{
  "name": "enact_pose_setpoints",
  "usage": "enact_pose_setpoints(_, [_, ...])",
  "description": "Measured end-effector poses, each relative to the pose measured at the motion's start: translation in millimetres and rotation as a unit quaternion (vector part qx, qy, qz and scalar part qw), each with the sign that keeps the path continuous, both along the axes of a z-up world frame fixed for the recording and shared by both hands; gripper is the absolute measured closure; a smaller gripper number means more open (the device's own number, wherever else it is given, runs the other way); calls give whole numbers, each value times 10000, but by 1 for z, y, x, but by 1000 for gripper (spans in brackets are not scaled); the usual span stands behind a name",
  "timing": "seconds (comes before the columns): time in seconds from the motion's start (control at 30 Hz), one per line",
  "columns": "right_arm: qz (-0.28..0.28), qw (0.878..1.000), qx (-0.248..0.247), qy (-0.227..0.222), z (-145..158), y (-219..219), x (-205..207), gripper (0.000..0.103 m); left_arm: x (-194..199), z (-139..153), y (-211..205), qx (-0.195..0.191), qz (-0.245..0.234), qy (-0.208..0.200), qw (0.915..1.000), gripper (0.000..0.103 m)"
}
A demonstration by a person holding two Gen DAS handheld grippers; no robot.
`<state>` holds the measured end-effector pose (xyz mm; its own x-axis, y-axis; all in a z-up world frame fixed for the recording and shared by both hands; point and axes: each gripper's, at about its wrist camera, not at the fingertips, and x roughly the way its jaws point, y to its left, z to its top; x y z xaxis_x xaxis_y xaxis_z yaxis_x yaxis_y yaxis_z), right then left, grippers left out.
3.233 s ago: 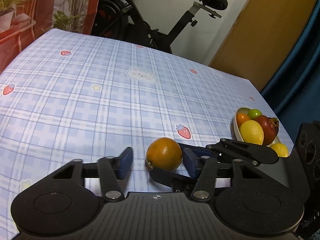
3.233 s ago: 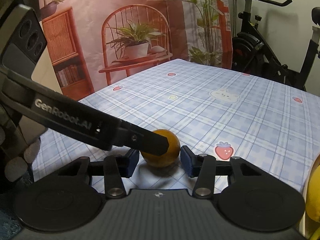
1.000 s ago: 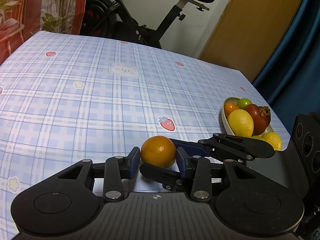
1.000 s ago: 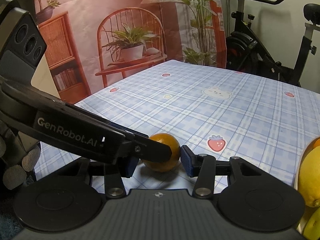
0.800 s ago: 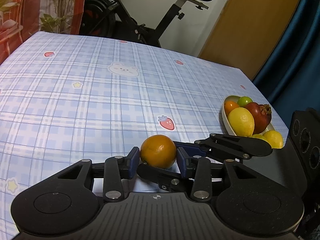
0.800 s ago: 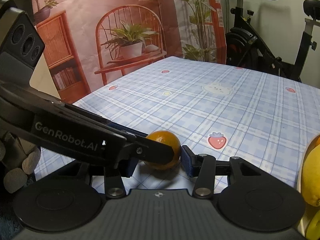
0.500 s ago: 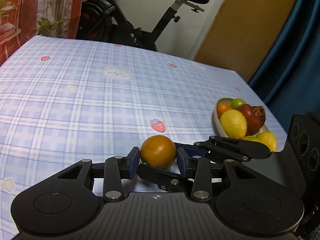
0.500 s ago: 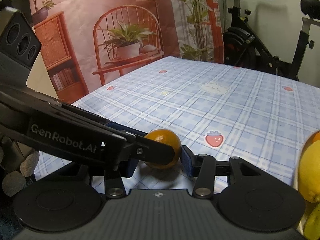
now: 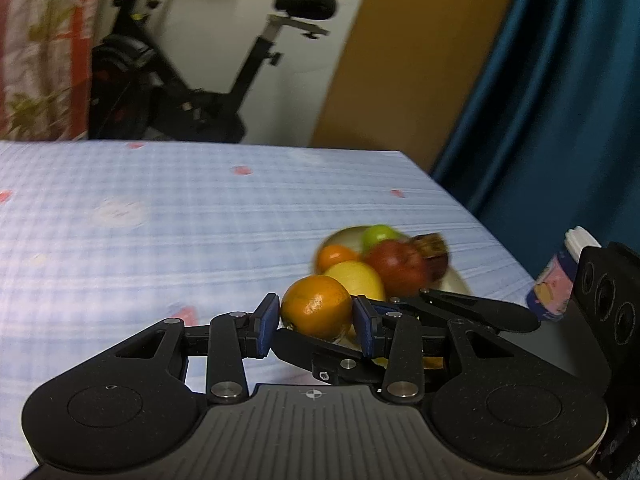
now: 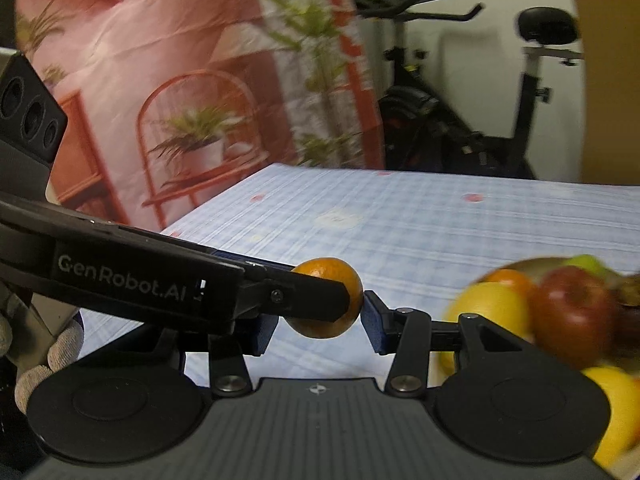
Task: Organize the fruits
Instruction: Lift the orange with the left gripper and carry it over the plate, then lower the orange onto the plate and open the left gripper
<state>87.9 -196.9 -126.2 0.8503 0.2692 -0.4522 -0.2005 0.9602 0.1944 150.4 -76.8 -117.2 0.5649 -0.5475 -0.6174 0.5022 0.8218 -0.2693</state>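
The left hand-held gripper (image 9: 314, 318) pinches the orange (image 9: 316, 307) between both blue pads, lifted off the bench (image 9: 160, 216) just short of the fruit bowl (image 9: 456, 280). Next comes lowering it among the 4 or so blurred fruits. The right hand-held gripper (image 10: 318, 326) gapes beneath, seemingly holding nothing.

A light blue plaid tablecloth (image 9: 168, 216) with small red strawberry prints covers the table. At 12 o'clock beyond its far edge stands a black exercise bike (image 9: 192, 92) against a white wall. A pink printed backdrop (image 10: 168, 80) showing a chair and potted plants hangs at 10 o'clock. A dark teal curtain (image 9: 560, 100) hangs at 2 o'clock beside a tan wooden door (image 9: 404, 60). A small white-capped bottle (image 9: 558, 276) stands at 3 o'clock.
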Motion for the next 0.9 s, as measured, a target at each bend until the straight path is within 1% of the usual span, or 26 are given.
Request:
enact_pose_setpoints(0.2, [-583, 9978, 300, -110, 10, -46, -18, 55, 3, 7, -56, 129, -458, -149, 9988, 60])
enact_pose_setpoints(0.5, [-1536, 9870, 458, -88, 11, -107, -39, 55, 12, -3, -131, 246, -1138, -123, 9931, 60])
enact_pose_setpoints(0.7, [-1895, 9804, 533, 47, 3, -130, -46, 55, 16, -15, -160, 467, -1401, -54, 9890, 60])
enact_pose_setpoints(0.9, [-2012, 9773, 626, 218, -5, -139, -44, 55, 22, -24, -168, 552, -1469, 64, 9876, 60])
